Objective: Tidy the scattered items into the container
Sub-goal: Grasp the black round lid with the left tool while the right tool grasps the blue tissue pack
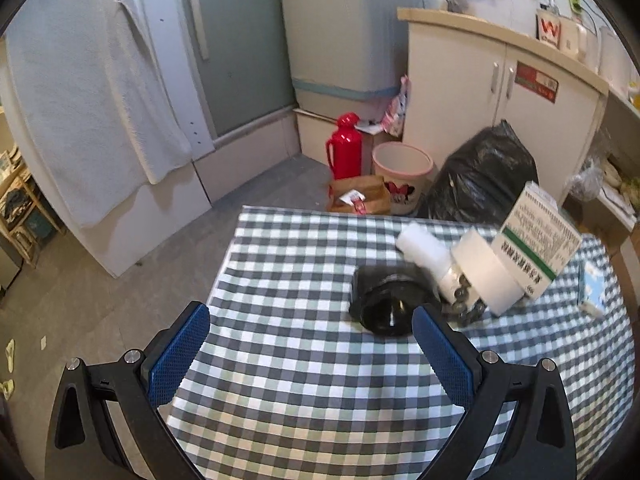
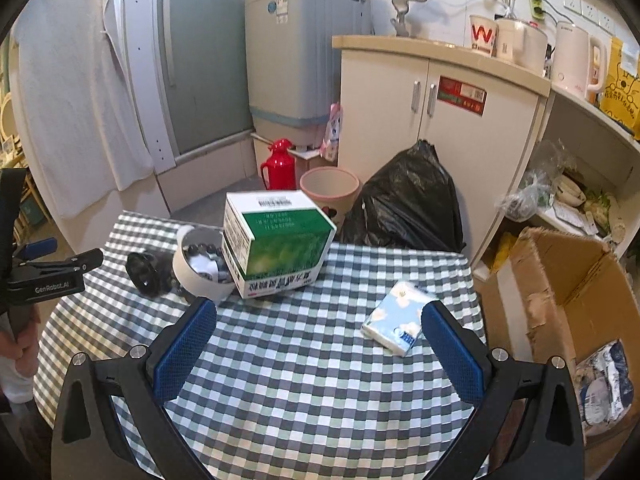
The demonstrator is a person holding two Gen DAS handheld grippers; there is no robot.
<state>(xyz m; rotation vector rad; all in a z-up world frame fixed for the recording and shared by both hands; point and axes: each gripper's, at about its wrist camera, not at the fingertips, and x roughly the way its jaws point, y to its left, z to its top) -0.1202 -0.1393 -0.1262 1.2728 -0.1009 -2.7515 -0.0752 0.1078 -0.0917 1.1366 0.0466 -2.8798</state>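
Lying flat on the checked counter [image 2: 304, 380], the tissue pack [image 2: 396, 322] sits just beside the right gripper [image 2: 320, 344], whose fingers are spread wide and empty. It looks light, soft and slippery in its wrap, so pinch across its short sides. The left gripper [image 1: 310, 354] is likewise wide open near the black jar [image 1: 386, 306].

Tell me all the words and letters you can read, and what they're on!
"GenRobot.AI": side of the left tongs.
"W": red letter on the paper cup on the counter.
Green-and-white box: print upside down and blurred, unreadable.
Tissue pack: label too small.
Red cabinet sticker and washing machine label: too small.
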